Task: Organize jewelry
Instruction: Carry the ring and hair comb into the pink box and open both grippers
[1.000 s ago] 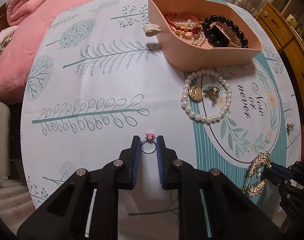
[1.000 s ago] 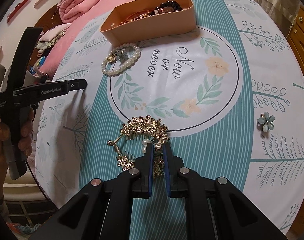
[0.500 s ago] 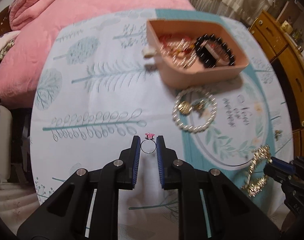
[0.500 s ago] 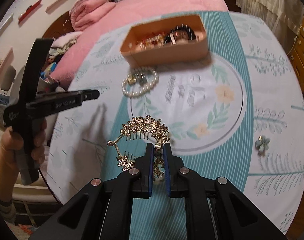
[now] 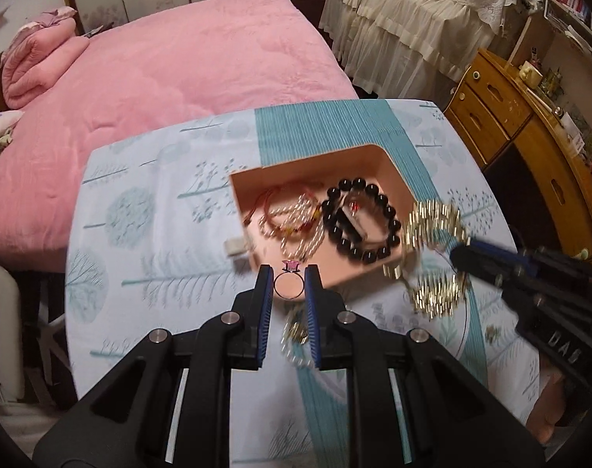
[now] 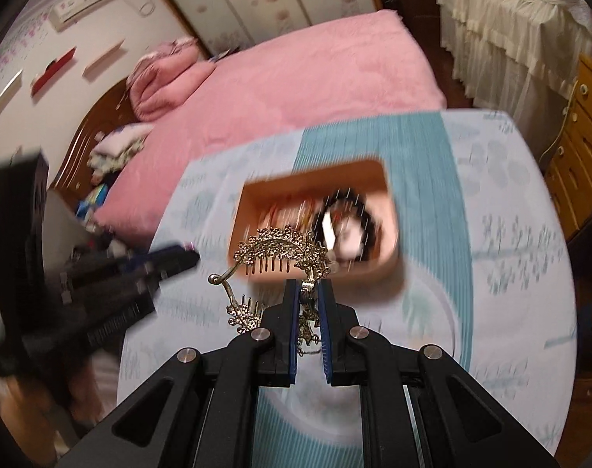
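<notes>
My left gripper [image 5: 289, 273] is shut on a thin silver ring with a pink stone [image 5: 288, 284] and holds it in the air just in front of the pink jewelry box [image 5: 389, 163]. The box holds a black bead bracelet [image 5: 360, 220], a pearl strand and a red cord. My right gripper [image 6: 307, 286] is shut on a gold hair comb [image 6: 280, 251] and holds it above the table near the box's front wall [image 6: 319, 275]. In the left wrist view the comb [image 5: 432, 230] hangs blurred at the box's right corner.
The round table wears a white and teal leaf-print cloth [image 5: 147, 234]. A pink bed [image 5: 159, 66] lies behind it. A wooden dresser [image 5: 529, 132] stands to the right. A pearl bracelet [image 5: 294, 335] shows blurred below my left fingers.
Both grippers have lifted off the table and moved toward the box, carrying the ring and the gold comb. The box now sits directly ahead of both.
</notes>
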Motion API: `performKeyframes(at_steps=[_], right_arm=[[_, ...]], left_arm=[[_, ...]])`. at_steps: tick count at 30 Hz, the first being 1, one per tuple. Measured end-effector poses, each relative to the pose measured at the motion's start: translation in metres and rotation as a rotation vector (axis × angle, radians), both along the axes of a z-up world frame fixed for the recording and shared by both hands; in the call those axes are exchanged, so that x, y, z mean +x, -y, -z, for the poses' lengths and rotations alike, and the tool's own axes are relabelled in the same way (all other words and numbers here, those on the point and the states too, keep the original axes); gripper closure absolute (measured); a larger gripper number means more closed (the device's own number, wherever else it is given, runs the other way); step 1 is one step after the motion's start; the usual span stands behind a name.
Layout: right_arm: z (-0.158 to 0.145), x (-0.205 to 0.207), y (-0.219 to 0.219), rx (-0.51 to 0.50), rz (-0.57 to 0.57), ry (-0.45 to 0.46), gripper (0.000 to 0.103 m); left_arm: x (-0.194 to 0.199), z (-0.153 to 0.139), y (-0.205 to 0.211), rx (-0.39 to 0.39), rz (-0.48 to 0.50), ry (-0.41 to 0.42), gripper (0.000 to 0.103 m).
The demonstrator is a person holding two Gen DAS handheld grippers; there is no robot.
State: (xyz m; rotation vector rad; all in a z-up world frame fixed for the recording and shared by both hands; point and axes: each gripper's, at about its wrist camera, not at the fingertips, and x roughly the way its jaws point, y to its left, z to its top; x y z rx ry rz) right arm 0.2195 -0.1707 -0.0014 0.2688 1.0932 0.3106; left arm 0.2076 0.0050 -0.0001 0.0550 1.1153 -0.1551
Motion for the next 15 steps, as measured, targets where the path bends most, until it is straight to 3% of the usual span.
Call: performKeyframes(at_steps=[6,15], right_arm=[[-0.001,0.058,-0.002,-0.029,0.062,0.021,0.094],[0.041,0.102,-0.019,-0.081,0.056,-0.046,0.093]], left_arm=[[0.038,0.025,0.015,0.005,-0.012,-0.031,0.089],[0.062,0.050,0.014,0.014,-0.017,-0.072,0.089]])
